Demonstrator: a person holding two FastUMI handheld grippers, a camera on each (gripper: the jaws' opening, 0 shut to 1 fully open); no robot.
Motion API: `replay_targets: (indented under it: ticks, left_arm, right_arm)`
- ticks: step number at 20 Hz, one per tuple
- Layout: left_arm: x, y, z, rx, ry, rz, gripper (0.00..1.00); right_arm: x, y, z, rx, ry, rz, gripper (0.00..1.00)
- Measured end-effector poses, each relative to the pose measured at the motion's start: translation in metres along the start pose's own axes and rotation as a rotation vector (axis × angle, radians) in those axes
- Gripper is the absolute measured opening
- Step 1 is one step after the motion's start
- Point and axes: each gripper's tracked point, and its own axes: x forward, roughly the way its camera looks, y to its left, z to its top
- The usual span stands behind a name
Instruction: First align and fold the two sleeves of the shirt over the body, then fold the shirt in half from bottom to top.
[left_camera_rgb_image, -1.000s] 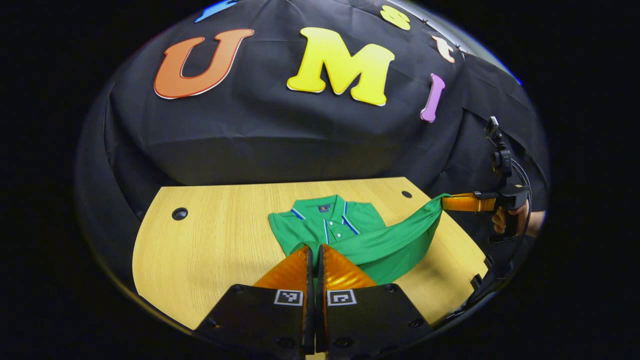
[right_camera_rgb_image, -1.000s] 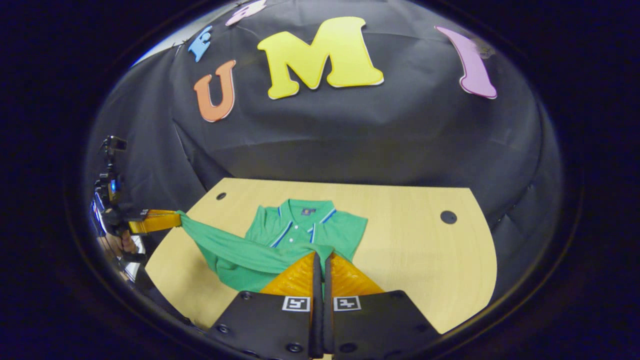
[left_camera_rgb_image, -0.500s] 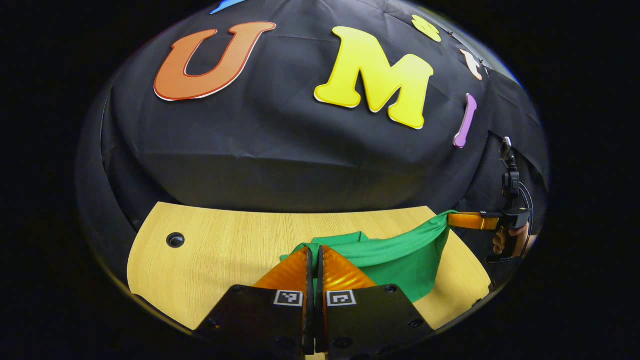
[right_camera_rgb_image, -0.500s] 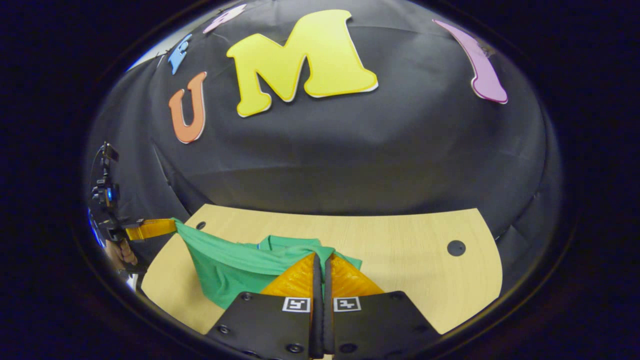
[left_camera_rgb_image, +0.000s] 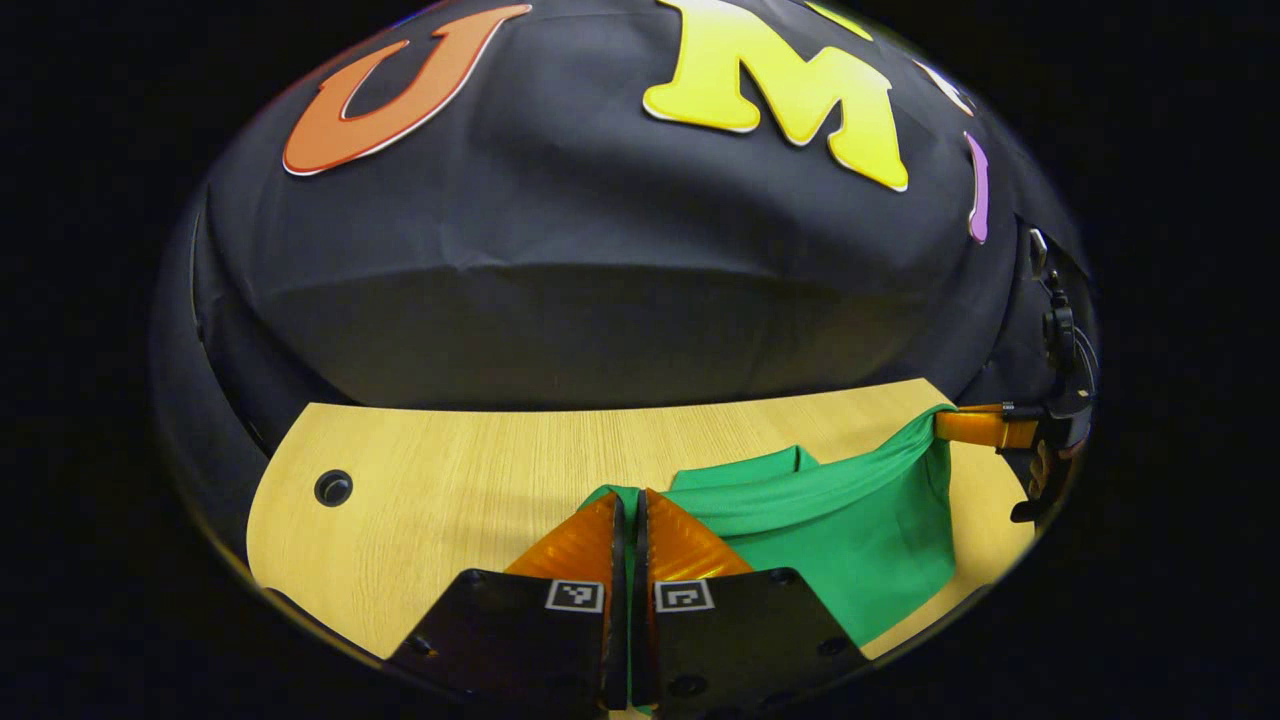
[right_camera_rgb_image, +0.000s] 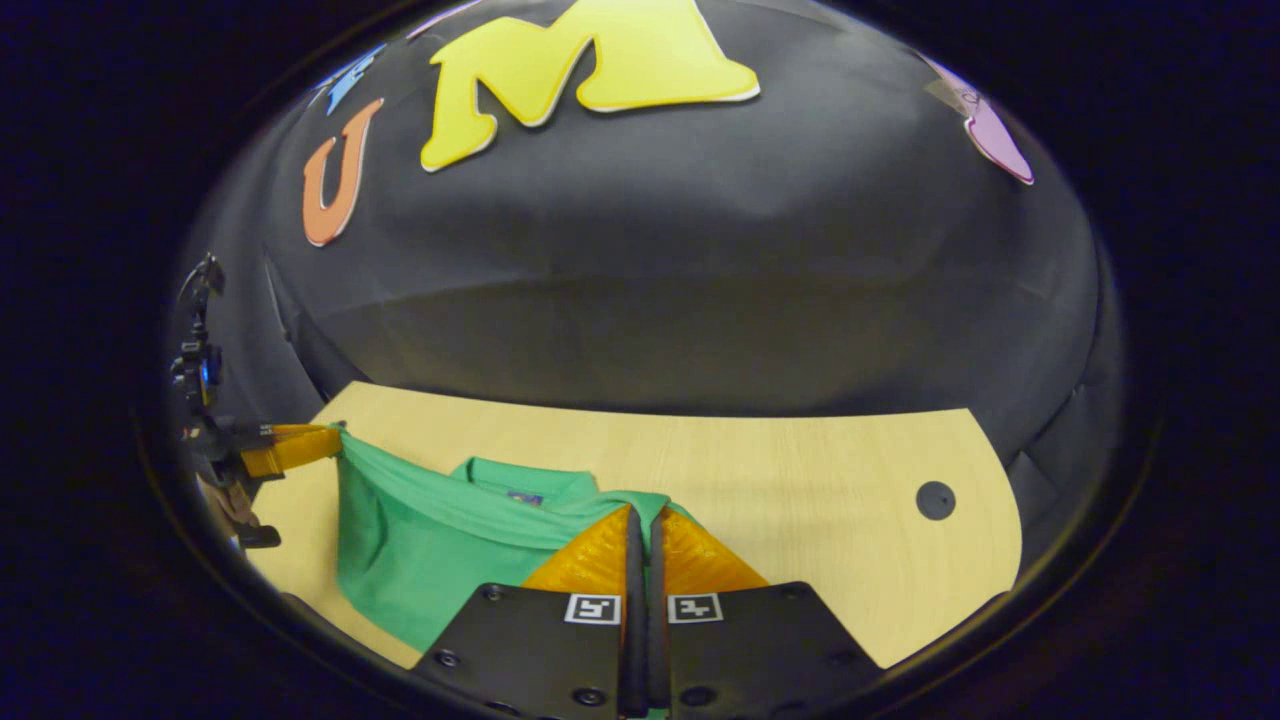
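Since the earlier frame, both grippers have carried the shirt (left_camera_rgb_image: 850, 520) hem farther over the worktop (left_camera_rgb_image: 450, 470), hiding most of the collar. Bare wood lies open beyond. Left gripper (left_camera_rgb_image: 628, 515) and right gripper (right_camera_rgb_image: 643, 530) each clamp the hem.

In the left gripper view, the left gripper (left_camera_rgb_image: 630, 510) has its jaws pressed together on an edge of the green shirt (left_camera_rgb_image: 850, 525) — a thin strip of cloth shows between them. The cloth stretches taut to the right gripper (left_camera_rgb_image: 945, 425), which pinches another corner at the far right, a hand (left_camera_rgb_image: 1045, 470) just behind it. The fabric hangs above the wooden tabletop (left_camera_rgb_image: 450, 470) — a dark round hole (left_camera_rgb_image: 333, 488) sits near its left end.
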Motion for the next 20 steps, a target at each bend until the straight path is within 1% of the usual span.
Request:
replay_targets:
  ticks: [1, 2, 3, 4, 5, 6, 7, 8, 9, 10, 12, 15, 17, 20]
  left_arm:
    - [0.002, 0.001, 0.000, 0.009, -0.001, 0.016, 0.06]
    - [0.004, 0.001, 0.000, 0.012, -0.006, 0.022, 0.08]
    - [0.005, 0.002, 0.001, 0.014, -0.015, 0.034, 0.10]
    - [0.003, 0.002, 0.003, 0.017, -0.015, 0.046, 0.06]
    - [0.003, 0.002, 0.001, 0.018, -0.009, 0.057, 0.36]
    - [-0.004, 0.002, 0.002, 0.014, -0.005, 0.069, 0.65]
    - [-0.011, 0.001, 0.006, 0.008, -0.014, 0.081, 0.70]
    - [-0.018, 0.003, 0.013, -0.001, -0.039, 0.093, 0.77]
    - [-0.027, 0.002, 0.020, -0.015, -0.060, 0.098, 0.89]
    - [-0.042, 0.001, 0.029, -0.027, -0.081, 0.106, 1.00]
    - [-0.070, -0.004, 0.048, -0.044, -0.127, 0.109, 1.00]
    - [-0.124, -0.018, 0.085, -0.051, -0.230, 0.112, 1.00]
    - [-0.165, -0.021, 0.103, -0.048, -0.282, 0.132, 0.99]
    - [-0.225, -0.026, 0.121, -0.045, -0.343, 0.157, 0.99]
  right_arm:
    - [0.002, -0.001, 0.003, 0.000, -0.006, -0.009, 0.00]
    - [0.007, 0.000, 0.003, -0.003, -0.010, -0.015, 0.03]
    - [0.008, 0.000, 0.004, -0.015, -0.013, -0.022, 0.03]
    - [0.009, 0.001, 0.003, -0.027, -0.013, -0.026, 0.16]
    - [0.006, 0.000, 0.005, -0.032, -0.015, -0.030, 0.20]
    - [0.002, 0.001, 0.007, -0.032, -0.026, -0.032, 0.46]
    - [-0.003, 0.000, 0.013, -0.035, -0.051, -0.053, 0.72]
    - [-0.016, 0.000, 0.023, -0.038, -0.084, -0.072, 0.98]
    - [-0.026, 0.002, 0.031, -0.040, -0.114, -0.085, 1.00]
    - [-0.039, 0.007, 0.040, -0.042, -0.141, -0.089, 0.98]
    - [-0.067, 0.020, 0.055, -0.053, -0.189, -0.080, 0.98]
    - [-0.124, 0.043, 0.081, -0.064, -0.293, -0.071, 0.98]
    - [-0.168, 0.051, 0.096, -0.060, -0.369, -0.100, 0.98]
    - [-0.237, 0.070, 0.110, -0.067, -0.478, -0.121, 0.99]
